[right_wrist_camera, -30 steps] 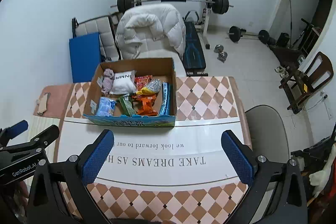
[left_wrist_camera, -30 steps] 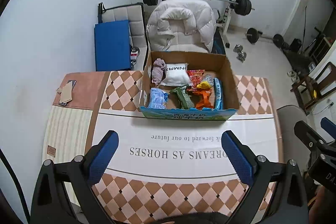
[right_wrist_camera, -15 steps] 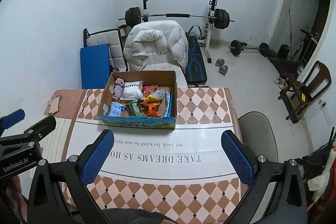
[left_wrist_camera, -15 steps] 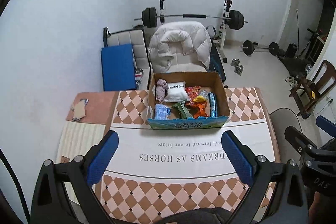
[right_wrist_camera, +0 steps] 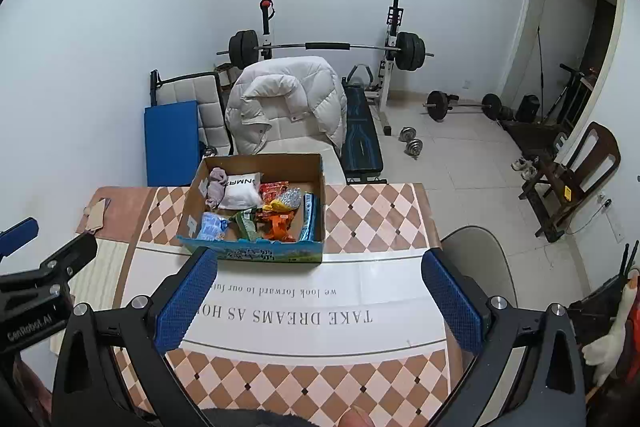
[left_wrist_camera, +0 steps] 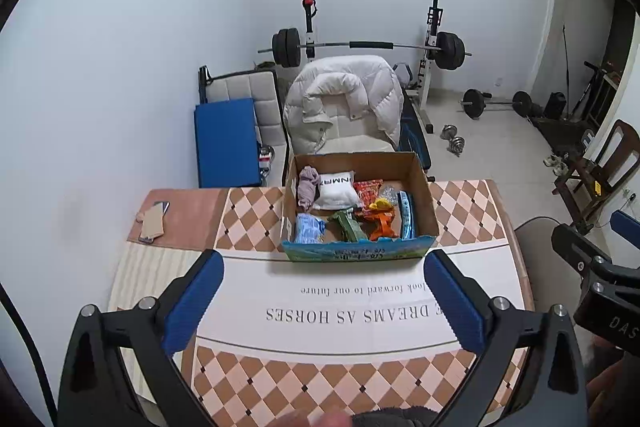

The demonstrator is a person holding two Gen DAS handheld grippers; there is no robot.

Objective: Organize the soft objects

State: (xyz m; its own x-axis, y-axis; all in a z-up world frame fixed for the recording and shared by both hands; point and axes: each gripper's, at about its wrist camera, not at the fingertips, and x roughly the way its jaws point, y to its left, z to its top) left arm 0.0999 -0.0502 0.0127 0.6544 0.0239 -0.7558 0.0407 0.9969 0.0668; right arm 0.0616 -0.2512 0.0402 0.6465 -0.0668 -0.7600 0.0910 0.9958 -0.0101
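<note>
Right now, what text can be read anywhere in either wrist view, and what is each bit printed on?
"TAKE DREAMS AS HORSES": white band of the tablecloth, upside down to the cameras.
"we look forward to our future": same band, smaller line.
"GenRobot.AI": body of the left gripper, right wrist view.
"DAS": body of the right gripper, cut off at the frame edge.
"NMR": white pouch in the cardboard box, partial.
Box front print: too blurred to read.
</note>
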